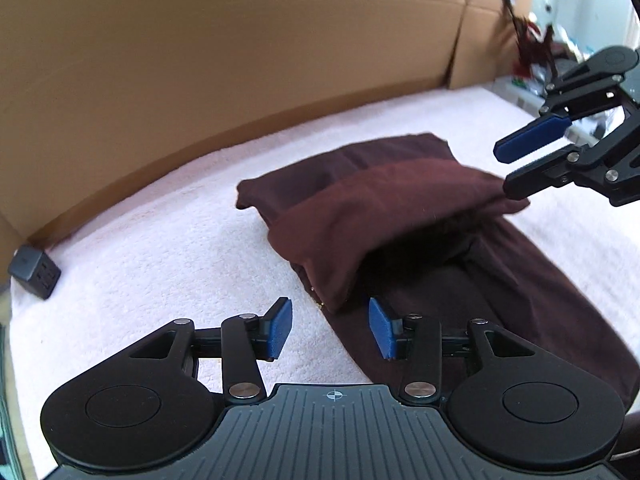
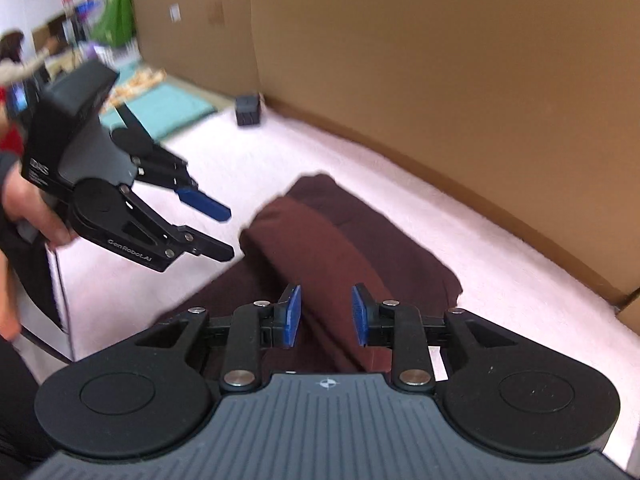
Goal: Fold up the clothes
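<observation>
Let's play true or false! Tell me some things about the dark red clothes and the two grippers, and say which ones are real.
1. The maroon garment lies on a pale pink cover. True.
2. The left gripper is shut on the garment. False: it is open, holding nothing.
3. The right gripper is open. True.
4. A green ball sits beside the cardboard wall. False: a small dark box sits there.

Dark maroon garment, plain, unpatterned. Pale pink fleecy cover. Tan-brown cardboard wall. Black grippers, left and right, blue pads, grey ribbed bodies. Dark grey charger block. Teal mat beyond.
</observation>
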Available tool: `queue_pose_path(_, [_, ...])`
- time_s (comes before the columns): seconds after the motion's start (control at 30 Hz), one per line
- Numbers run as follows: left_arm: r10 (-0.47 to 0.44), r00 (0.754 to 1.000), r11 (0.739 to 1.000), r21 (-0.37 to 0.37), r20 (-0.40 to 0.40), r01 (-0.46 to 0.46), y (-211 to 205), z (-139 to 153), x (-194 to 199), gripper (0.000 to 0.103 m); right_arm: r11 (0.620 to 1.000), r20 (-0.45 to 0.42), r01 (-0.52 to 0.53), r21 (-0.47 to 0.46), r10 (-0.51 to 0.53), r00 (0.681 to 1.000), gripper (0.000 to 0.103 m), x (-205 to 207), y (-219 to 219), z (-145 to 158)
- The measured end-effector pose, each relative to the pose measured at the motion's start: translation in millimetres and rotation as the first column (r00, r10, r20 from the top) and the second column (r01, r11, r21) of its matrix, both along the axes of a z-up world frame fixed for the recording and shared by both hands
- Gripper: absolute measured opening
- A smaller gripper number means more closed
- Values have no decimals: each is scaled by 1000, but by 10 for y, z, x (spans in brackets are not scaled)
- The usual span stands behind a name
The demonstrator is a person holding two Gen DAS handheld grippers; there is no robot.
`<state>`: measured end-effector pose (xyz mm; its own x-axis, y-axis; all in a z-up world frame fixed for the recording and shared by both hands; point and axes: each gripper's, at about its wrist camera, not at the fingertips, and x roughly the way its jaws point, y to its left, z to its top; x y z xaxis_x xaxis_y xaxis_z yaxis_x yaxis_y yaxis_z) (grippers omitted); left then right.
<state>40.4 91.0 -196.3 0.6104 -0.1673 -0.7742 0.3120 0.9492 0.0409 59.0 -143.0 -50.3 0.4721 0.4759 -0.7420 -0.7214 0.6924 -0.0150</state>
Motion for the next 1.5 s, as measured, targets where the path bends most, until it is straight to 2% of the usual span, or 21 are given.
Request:
queue_pose_path(0.07, [2,1000,1000,-11,4,-2,-11,-5,16,60,999,15,8,-38,-8,1000,32,-57,44,-81])
queue_pose_path(0.17, [8,1000,1000,-22,16,-8,-1,14,46,71,997,34,26,-69,-24,999,31,-121,14,-153])
queue_pose_path(0.23, [10,1000,1000,-24,16,-10,9,10,80,72,996,36,53,-71,-50,998,31,-147,-37,-167])
queue_pose_path(0.37, [7,1000,1000,-5,2,-7,0,-46,144,72,988,58,127,-93,-122,991,31,-168,-135,-202])
queue_pose_path(0.5, [10,1000,1000,-8,-11,-10,6,-61,192,71,979,36,190,-69,-188,982,31,-125,-159,-266])
queue_pose_path(0.73, [-15,1000,1000,6,8,15,-63,9,185,71,979,47,194,-64,-191,980,31,-112,-64,-317])
queue_pose_path(0.8, [-22,1000,1000,10,13,22,-82,29,183,71,978,43,199,-64,-197,979,29,-96,-49,-331])
queue_pose_path(0.9, [-24,1000,1000,15,12,24,-91,31,192,71,977,34,205,-64,-204,978,19,-75,-39,-349])
queue_pose_path(1.13, [-3,1000,1000,-20,13,4,-55,57,212,73,976,36,207,-64,-205,978,18,-85,-32,-352])
queue_pose_path(1.2, [-3,1000,1000,-16,13,4,-58,53,215,72,976,39,208,-63,-206,978,14,-87,-29,-354])
queue_pose_path(1.23, [-3,1000,1000,-14,12,3,-60,50,218,68,976,43,210,-62,-208,977,8,-87,-31,-352])
queue_pose_path(1.27, [6,1000,1000,-9,10,-5,-60,47,223,49,975,48,212,-63,-209,977,6,-89,-33,-347])
queue_pose_path(1.33, [23,1000,1000,-2,5,-23,-52,43,234,25,975,64,213,-68,-209,976,4,-105,-34,-326])
queue_pose_path(1.5, [11,1000,1000,13,22,-12,-98,133,212,14,971,133,227,-81,-215,968,4,-133,-47,-218])
